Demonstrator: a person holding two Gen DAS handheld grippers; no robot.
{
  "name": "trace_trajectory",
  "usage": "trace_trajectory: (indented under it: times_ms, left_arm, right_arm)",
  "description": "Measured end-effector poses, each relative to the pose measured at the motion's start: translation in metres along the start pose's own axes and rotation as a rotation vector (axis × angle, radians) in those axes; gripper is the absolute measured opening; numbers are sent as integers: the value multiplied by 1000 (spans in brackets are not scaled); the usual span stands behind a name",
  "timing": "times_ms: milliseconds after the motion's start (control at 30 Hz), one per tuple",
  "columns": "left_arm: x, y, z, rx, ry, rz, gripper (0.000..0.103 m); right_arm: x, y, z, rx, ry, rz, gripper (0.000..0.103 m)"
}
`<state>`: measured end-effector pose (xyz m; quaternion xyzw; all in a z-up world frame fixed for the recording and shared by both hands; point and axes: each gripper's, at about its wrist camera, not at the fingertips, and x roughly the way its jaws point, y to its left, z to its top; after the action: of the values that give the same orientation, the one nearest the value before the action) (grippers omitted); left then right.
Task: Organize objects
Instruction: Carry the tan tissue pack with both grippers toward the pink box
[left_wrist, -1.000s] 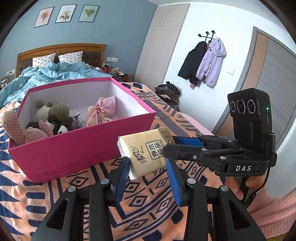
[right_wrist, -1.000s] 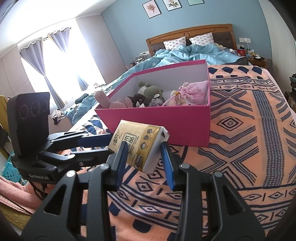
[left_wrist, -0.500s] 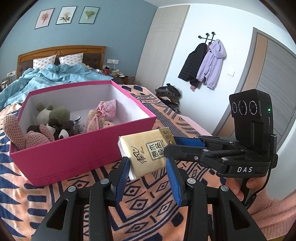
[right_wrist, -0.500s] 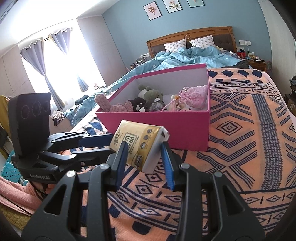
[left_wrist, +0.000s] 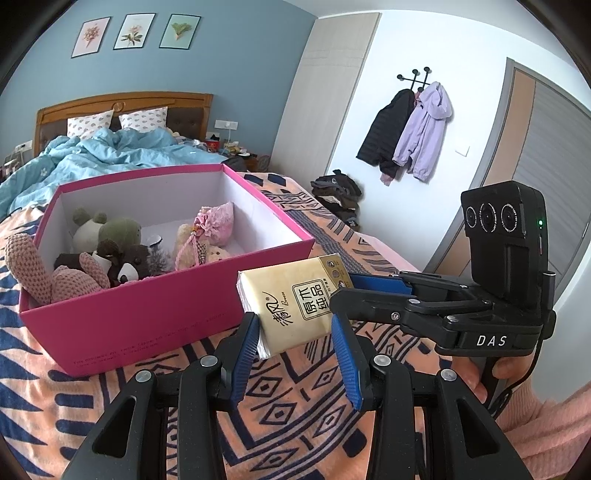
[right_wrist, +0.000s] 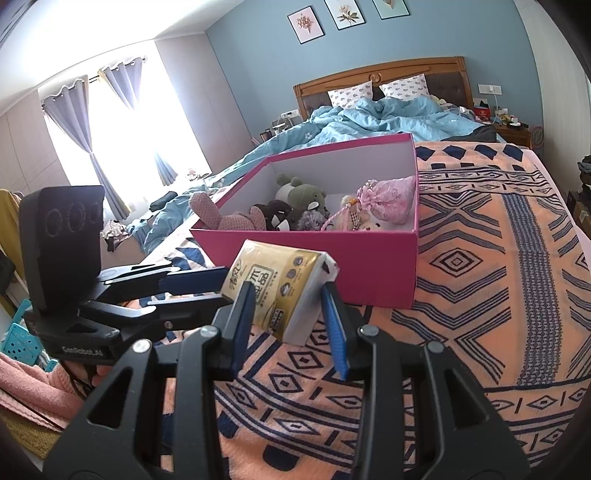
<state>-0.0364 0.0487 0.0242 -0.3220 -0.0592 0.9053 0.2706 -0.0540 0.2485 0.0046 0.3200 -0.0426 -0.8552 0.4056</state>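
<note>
Where the two wrist views overlap, a single gold tissue pack (left_wrist: 295, 301) is seen held above the patterned blanket (left_wrist: 295, 398), just in front of the near wall of the pink box (left_wrist: 147, 314). In the left wrist view the left gripper (left_wrist: 295, 332) is shown with its blue pads narrowed onto the pack's lower end, while the right gripper (left_wrist: 354, 291) is seen reaching in from the right and pinching the pack's far end. Only this view gives the hand (left_wrist: 480, 376) around that gripper's handle, a pink sleeve (left_wrist: 554, 435), two coats (left_wrist: 410, 129) hung on the white wall beyond the box, and a pile of dark clothes (left_wrist: 336, 188) beside the bed.

In the right wrist view the same pack (right_wrist: 280, 284) is gripped between the right gripper's (right_wrist: 288, 306) narrowed pads, and the left gripper (right_wrist: 214, 290) is seen coming from the left, closed on the pack's other end. A bright window with purple curtains (right_wrist: 114, 96) is shown only here, to the left of the box (right_wrist: 314, 262), together with a turquoise basket (right_wrist: 18, 339).

Inside the box, plush toys (left_wrist: 110, 240) and a pink drawstring pouch (left_wrist: 218, 225) are visible from both sides. A crocheted pink toy (left_wrist: 26, 262) is seen leaning over the box's left wall. Behind the box a blue duvet (right_wrist: 388, 118) is spread before the headboard.
</note>
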Motion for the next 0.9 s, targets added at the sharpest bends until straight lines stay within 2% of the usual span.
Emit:
trace_trajectory:
  times_ms: [900]
  left_arm:
    - [8, 5, 13, -4, -18, 13, 40]
  right_arm:
    - [1, -5, 17, -12, -28, -3, 40]
